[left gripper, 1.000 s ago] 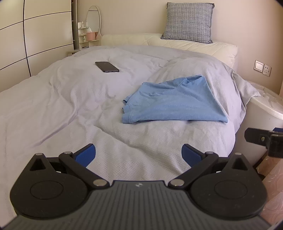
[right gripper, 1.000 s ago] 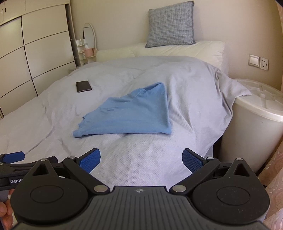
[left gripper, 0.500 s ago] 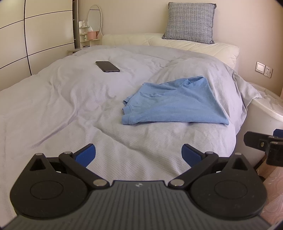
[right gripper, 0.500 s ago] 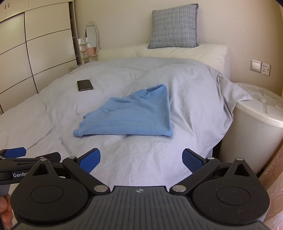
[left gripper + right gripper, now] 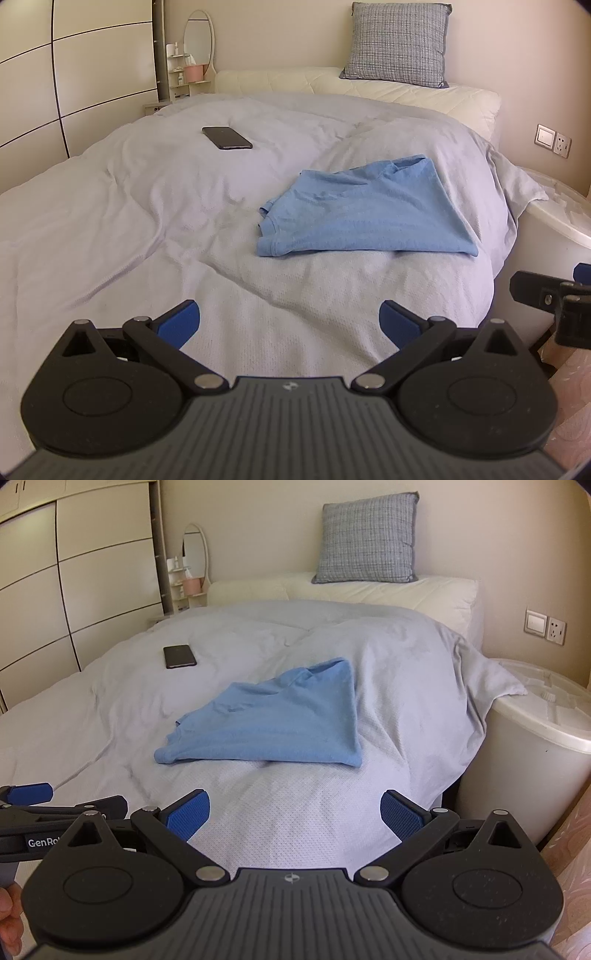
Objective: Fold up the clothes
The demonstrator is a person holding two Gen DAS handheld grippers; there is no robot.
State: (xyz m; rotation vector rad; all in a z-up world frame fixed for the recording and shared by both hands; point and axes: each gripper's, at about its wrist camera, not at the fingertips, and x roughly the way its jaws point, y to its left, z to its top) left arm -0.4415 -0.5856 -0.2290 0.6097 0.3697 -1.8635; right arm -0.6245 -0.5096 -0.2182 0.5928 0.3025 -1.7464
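The light blue cotton T-shirt [image 5: 369,210] lies loosely half-folded on the pale grey quilted bed [image 5: 147,221], near its right edge, presumably laid flat for folding. Its long axis runs across the bed, collar toward the headboard. The left tool [image 5: 290,321] and right tool [image 5: 294,812] hover short of it, both spread wide, gripping nothing.
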